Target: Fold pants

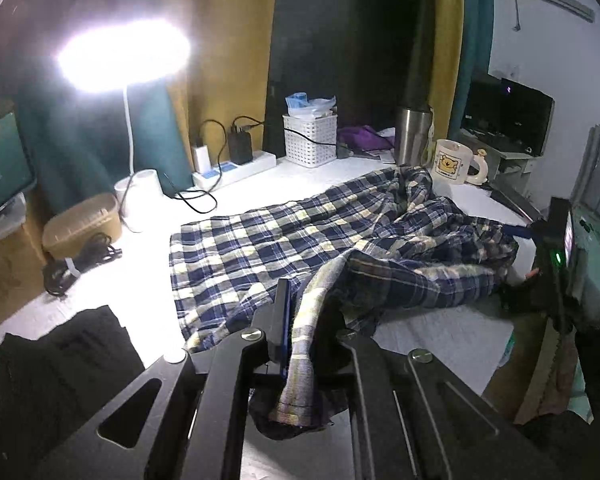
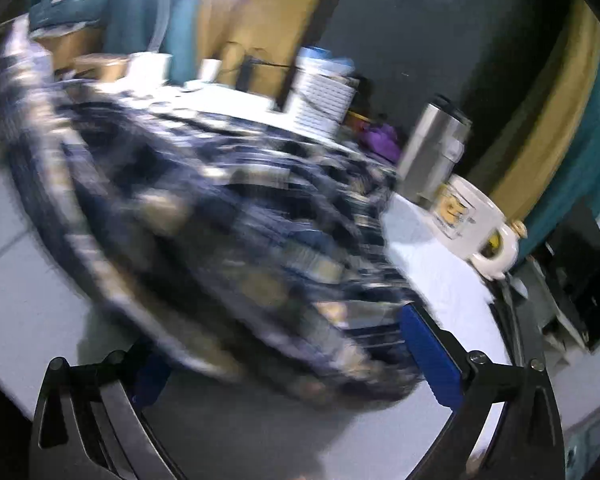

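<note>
A white desk (image 1: pixel 147 248) under a glaring lamp (image 1: pixel 123 56) fills a dim room hung with yellow and teal curtains, its back edge lined with a power strip (image 1: pixel 235 170), a white basket (image 1: pixel 310 140), a steel tumbler (image 1: pixel 414 134) and a cartoon mug (image 1: pixel 454 162).

The left hand-held gripper (image 1: pixel 300 320) is clamped on the pants (image 1: pixel 283 240): its two fingers are drawn together on a hem-end strip of the blue, cream and yellow plaid cloth, which runs between them and hangs back over the gripper's body, hem stitching showing. From that pinch the fabric rises off the desk in a ridge.

The right hand-held gripper (image 2: pixel 283 360) stands with its fingers apart, blue pads (image 2: pixel 428 356) on either side of a bunched edge of the same plaid cloth. Heavy motion blur in the right wrist view hides whether the pads touch the fabric. In the left wrist view this gripper sits at the far right end of the garment.

The pants lie across the middle of the desk, one leg spread fairly flat toward the lamp side, the rest crumpled in folds near the mug and tumbler. A dark garment (image 1: pixel 59 360) lies at the desk's near left corner.
</note>
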Demonstrator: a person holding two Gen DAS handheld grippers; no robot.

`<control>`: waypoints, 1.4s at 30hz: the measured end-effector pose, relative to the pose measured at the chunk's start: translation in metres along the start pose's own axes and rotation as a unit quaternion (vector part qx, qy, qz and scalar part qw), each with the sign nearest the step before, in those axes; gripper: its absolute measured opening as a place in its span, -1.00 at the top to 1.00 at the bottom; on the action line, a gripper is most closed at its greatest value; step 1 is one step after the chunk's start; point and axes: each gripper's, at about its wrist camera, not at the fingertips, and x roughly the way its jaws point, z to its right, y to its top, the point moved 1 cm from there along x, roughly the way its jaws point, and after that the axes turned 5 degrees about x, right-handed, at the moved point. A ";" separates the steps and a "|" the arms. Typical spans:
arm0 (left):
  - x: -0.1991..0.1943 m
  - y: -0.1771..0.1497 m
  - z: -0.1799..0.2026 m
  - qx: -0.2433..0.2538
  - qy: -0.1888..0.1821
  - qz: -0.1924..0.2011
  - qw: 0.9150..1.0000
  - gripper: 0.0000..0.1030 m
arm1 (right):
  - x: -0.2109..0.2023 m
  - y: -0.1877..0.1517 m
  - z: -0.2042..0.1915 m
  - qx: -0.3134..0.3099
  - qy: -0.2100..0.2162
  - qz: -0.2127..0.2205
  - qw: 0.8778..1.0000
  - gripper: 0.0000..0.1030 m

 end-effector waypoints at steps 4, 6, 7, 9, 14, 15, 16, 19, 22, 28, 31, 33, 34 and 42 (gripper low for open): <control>0.001 -0.006 0.002 0.007 -0.003 -0.007 1.000 0.89 | 0.007 -0.002 0.027 0.057 0.017 -0.019 0.998 0.35; 0.001 -0.010 0.007 0.015 -0.004 -0.010 1.000 0.89 | 0.004 -0.002 0.025 0.044 0.014 -0.022 0.999 0.49; 0.000 -0.011 0.010 0.018 -0.004 -0.010 1.000 0.89 | 0.000 -0.001 0.023 0.036 0.009 -0.021 0.999 0.58; -0.007 -0.011 0.013 0.023 -0.004 -0.004 1.000 0.89 | -0.011 0.001 0.022 0.032 -0.005 -0.011 0.999 0.68; -0.036 -0.003 0.021 0.037 -0.007 0.031 0.999 0.89 | -0.050 0.012 0.031 0.048 -0.046 0.029 0.997 0.78; -0.041 -0.002 0.023 0.039 -0.007 0.037 0.999 0.89 | -0.059 0.014 0.031 0.048 -0.054 0.035 0.997 0.78; -0.047 -0.001 0.024 0.042 -0.007 0.043 0.998 0.89 | -0.070 0.015 0.031 0.047 -0.061 0.042 0.996 0.78; -0.065 0.003 0.028 0.046 -0.009 0.058 0.997 0.89 | -0.093 0.017 0.032 0.046 -0.076 0.057 0.994 0.78; -0.080 0.003 0.031 0.051 -0.012 0.070 0.996 0.89 | -0.111 0.015 0.032 0.047 -0.093 0.063 0.993 0.78; -0.085 -0.014 0.042 0.065 -0.027 0.041 0.997 0.89 | -0.116 -0.013 0.029 0.073 -0.078 0.039 0.994 0.78; -0.063 -0.039 0.041 0.067 -0.027 -0.009 0.997 0.89 | -0.097 -0.037 0.020 0.090 -0.040 0.004 0.995 0.78; -0.050 -0.054 0.039 0.065 -0.029 -0.037 0.997 0.89 | -0.088 -0.048 0.015 0.094 -0.030 -0.009 0.995 0.78; -0.040 -0.064 0.034 0.059 -0.030 -0.057 0.996 0.89 | -0.085 -0.053 0.014 0.098 -0.025 -0.015 0.995 0.78; -0.025 -0.093 0.034 0.066 -0.059 -0.105 0.990 0.87 | -0.083 -0.052 0.012 0.079 -0.014 -0.016 0.997 0.78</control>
